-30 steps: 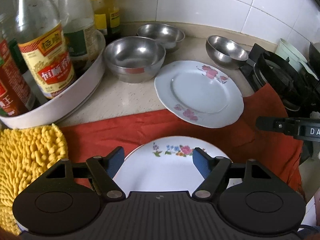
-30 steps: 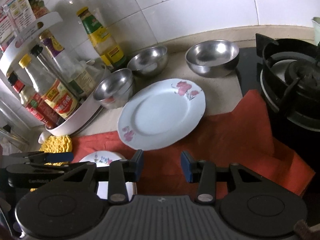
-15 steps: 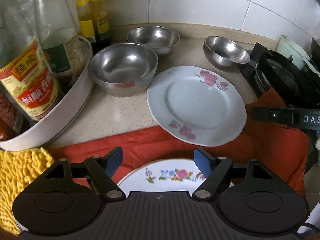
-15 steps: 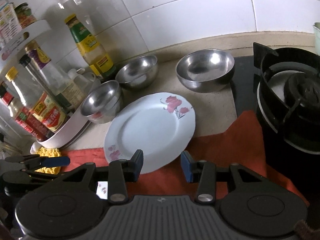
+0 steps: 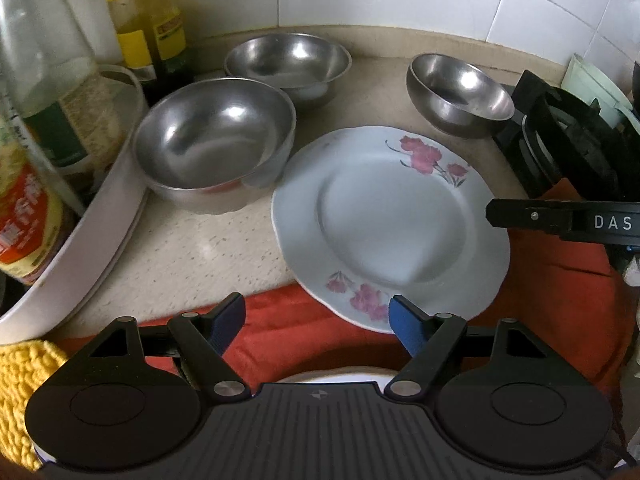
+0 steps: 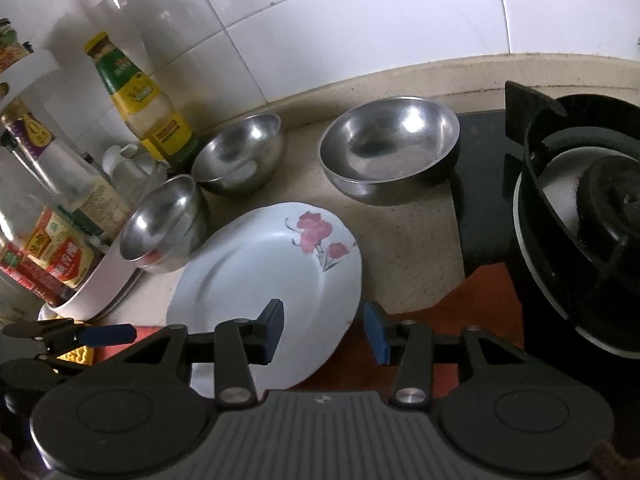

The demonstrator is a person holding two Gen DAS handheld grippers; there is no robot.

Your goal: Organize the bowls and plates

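Note:
A white plate with pink flowers point(image 5: 392, 220) lies on the counter, its near edge on a red cloth point(image 5: 560, 300); it also shows in the right wrist view point(image 6: 264, 280). Three steel bowls stand behind it: one at the left point(image 5: 212, 140), one at the back point(image 5: 286, 62), one at the right point(image 5: 460, 94). My left gripper point(image 5: 316, 322) is open and empty just before the plate's near rim. A smaller plate's rim point(image 5: 332, 376) peeks out under it. My right gripper point(image 6: 324, 328) is open, its jaws on either side of the flowered plate's right edge.
A white rack point(image 5: 100, 232) of sauce bottles point(image 5: 24, 208) stands at the left. A black gas stove point(image 6: 580, 220) stands at the right. A yellow mop cloth point(image 5: 20, 392) lies at the near left. A tiled wall point(image 6: 360, 20) backs the counter.
Both grippers have moved forward toward the flowered plate. The small plate has slid almost out of the left wrist view. The right gripper now straddles the flowered plate's edge.

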